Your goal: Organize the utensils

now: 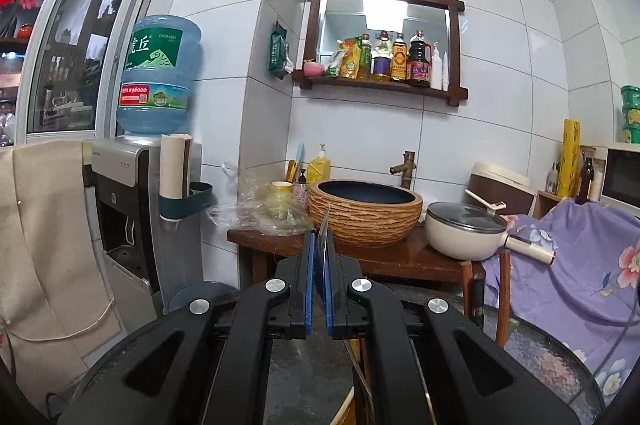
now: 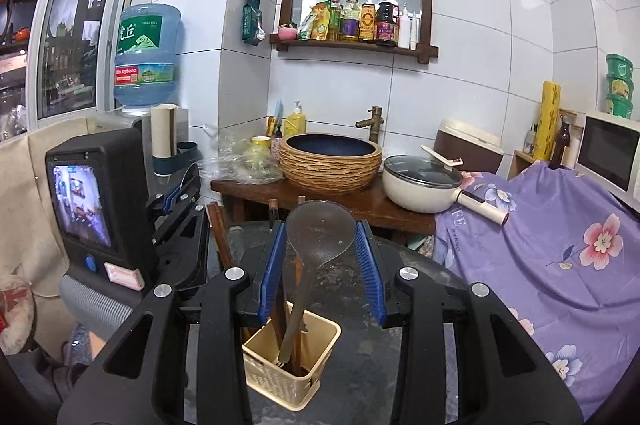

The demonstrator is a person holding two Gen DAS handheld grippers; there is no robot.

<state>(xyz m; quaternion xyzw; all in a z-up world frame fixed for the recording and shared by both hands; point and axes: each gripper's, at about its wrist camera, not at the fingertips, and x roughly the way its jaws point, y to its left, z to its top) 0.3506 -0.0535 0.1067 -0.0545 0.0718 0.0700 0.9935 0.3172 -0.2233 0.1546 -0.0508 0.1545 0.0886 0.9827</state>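
While our right gripper point(image 2: 322, 265) held its jaws spread about the translucent rice paddle point(image 2: 320, 229) standing in the beige utensil basket point(image 2: 294, 365) on the bench, our left gripper point(image 1: 319, 281) pinched a thin metal utensil point(image 1: 323, 229), probably due for that basket next.

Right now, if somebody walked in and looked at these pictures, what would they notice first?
Probably the big see-through ladle standing up between the right tongs, its handle down in the yellow basket on the dark table. Next, the blue water bottle on the dispenser at the left, and the woven-look sink bowl on the wooden stand against the white tiles. The left tongs are shut on something thin.
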